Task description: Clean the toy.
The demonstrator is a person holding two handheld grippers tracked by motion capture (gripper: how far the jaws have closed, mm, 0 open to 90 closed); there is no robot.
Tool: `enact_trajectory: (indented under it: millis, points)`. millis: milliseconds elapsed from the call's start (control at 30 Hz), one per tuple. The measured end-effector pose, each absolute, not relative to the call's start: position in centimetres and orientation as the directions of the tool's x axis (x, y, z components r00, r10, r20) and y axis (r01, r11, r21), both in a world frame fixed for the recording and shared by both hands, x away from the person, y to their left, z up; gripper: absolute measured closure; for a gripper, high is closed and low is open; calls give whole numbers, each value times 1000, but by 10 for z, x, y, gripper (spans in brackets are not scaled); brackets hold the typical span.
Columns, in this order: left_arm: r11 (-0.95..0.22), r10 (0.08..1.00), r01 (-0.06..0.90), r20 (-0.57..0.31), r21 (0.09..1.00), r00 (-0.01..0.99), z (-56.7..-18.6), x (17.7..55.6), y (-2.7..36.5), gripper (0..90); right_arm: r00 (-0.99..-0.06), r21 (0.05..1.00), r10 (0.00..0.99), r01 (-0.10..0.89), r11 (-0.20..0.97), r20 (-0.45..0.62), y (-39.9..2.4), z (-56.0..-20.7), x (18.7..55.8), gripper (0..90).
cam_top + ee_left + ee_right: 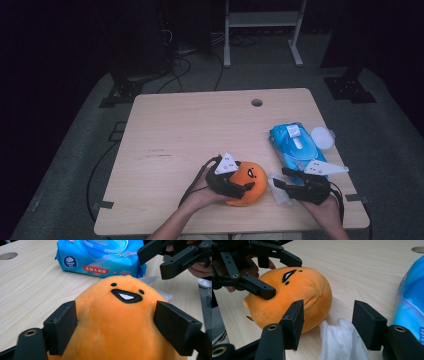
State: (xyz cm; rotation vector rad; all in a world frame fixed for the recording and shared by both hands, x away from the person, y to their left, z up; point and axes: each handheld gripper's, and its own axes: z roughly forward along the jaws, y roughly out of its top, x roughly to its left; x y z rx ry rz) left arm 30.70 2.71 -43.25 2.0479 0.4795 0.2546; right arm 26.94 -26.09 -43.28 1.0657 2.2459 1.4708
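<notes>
An orange plush toy [251, 184] with a black mouth lies on the wooden table [190, 130] near its front edge. My left gripper [115, 327] is shut on the plush toy [120, 312], one pad pressed against each side. In the right gripper view the left gripper [284, 278] clasps the plush toy [299, 290] from above and in front. My right gripper [328, 325] stands open just right of the toy. A crumpled white wipe [342, 342] lies on the table between its pads, not pinched. In the high view the right gripper [279, 177] points left toward the toy.
A blue pack of wet wipes [292, 145] lies behind the right gripper, with a round white lid [321, 137] beside it at the table's right edge. A cable hole [256, 102] sits near the far edge. The table's left half is bare wood.
</notes>
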Motion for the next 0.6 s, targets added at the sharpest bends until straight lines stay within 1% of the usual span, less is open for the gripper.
enact_trajectory:
  millis: [100, 233, 333, 433, 533, 600]
  points:
    - [-448, 419, 212, -5, 869, 908, -434, 306, 27, 188, -696, 877, 696, 432, 209, 177, -264, -431, 269, 418]
    - [-454, 398, 198, -1, 869, 917, -436, 306, 28, 241, -690, 882, 701, 431, 193, 184, -267, -430, 269, 420]
    - [-441, 387, 202, -18, 874, 922, -439, 308, 30, 259, -686, 884, 703, 431, 183, 189, -268, -429, 269, 428]
    - [-451, 385, 202, -15, 869, 923, -439, 310, 30, 318, -684, 885, 704, 430, 178, 191, -268, -429, 269, 430]
    - [-474, 405, 184, 28, 861, 914, -437, 309, 29, 412, -681, 887, 707, 428, 171, 192, -269, -428, 268, 431]
    - [-485, 416, 165, 60, 859, 907, -436, 308, 27, 456, -679, 890, 709, 424, 167, 190, -270, -428, 268, 431]
